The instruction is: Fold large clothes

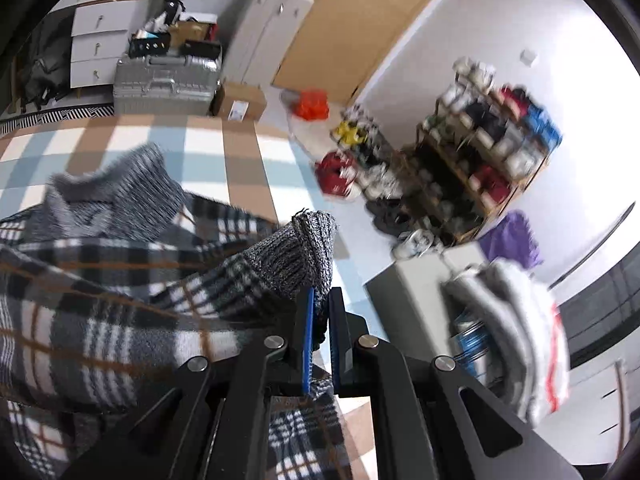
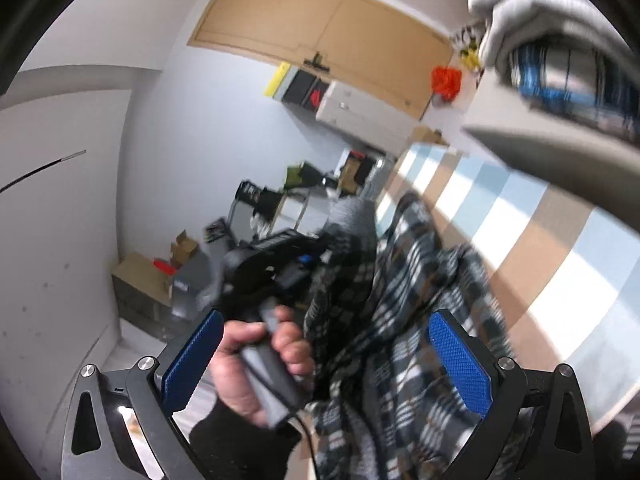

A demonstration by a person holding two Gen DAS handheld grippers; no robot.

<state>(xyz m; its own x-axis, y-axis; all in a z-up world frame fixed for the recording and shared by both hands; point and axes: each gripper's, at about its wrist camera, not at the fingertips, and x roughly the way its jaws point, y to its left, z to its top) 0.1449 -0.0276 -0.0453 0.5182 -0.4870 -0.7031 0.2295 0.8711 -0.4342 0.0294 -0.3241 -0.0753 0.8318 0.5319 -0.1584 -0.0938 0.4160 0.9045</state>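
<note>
- clamping the grey ribbed knit cuff [image 1: 304,252] of the black, white and brown plaid fleece garment [image 1: 100,304], the left gripper [image 1: 321,320] has its blue-padded fingers [image 1: 308,340] pressed close on the fabric.
- the cuff stands up above the fingertips, and the plaid cloth trails away to the left, lifted over the blue, white and tan checked bedspread [image 1: 208,148].
- the garment's grey knit collar [image 1: 116,184] lies further left on the same spread.
- the right gripper [image 2: 326,360] is spread wide, its blue pads [image 2: 460,364] well apart and holding nothing.
- between those pads show the person's left hand [image 2: 260,364] around the left tool's dark handle [image 2: 272,364] and, just beside it, the hanging plaid cloth.
- beyond, a folded stack of grey and blue-striped clothes [image 2: 560,52] is blurred.
- a blurred wooden shoe rack [image 1: 472,168] stands against the white wall.
</note>
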